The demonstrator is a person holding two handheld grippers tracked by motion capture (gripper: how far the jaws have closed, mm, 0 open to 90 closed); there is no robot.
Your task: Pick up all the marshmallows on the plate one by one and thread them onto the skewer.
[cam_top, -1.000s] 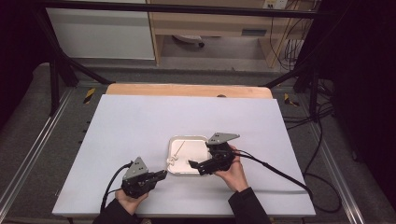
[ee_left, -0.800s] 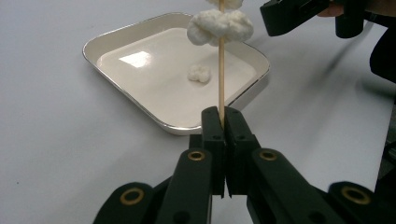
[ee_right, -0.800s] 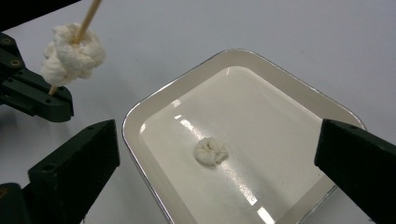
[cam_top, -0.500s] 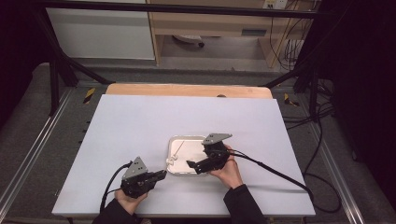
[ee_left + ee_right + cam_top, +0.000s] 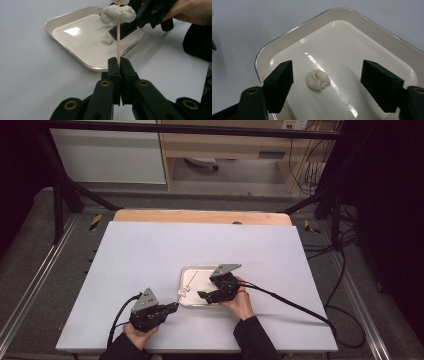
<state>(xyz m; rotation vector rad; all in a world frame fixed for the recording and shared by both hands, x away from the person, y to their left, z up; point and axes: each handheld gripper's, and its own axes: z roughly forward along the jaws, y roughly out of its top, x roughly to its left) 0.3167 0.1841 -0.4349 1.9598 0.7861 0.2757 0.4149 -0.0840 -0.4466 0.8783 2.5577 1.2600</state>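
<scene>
**Skewering white dumplings: one piece on the stick, one left in the tray**

Left gripper (image 5: 119, 65) has its jaws pinched tight on the lower end of a thin wooden skewer (image 5: 118, 40), held roughly upright in the left gripper view. A lumpy white dough-like piece (image 5: 117, 13) is already threaded near the skewer's top; something pale sits above it at the frame edge, can't tell what.

Second small white round dumpling piece (image 5: 317, 79) lies loose on the floor of the shallow cream metal tray with rounded corners (image 5: 294, 32), toward the near-left corner. Right gripper (image 5: 332, 80) hangs over the tray with its jaws spread wide, holding nothing; the dumpling lies between the two pads, closer to the left one, touching neither. Looks poised for a pinch, height above the piece unclear.

In the high view the tray (image 5: 184, 281) sits mid-table on the white tabletop (image 5: 150, 250), right gripper (image 5: 210, 294) over its near side, left gripper (image 5: 170, 308) just off the tray's near-left corner.

Progress, judged: partway. At least one piece skewered. Left: grab the loose piece, bring it to the skewer tip, push it on. Tray holds no other pieces that I can see.
</scene>
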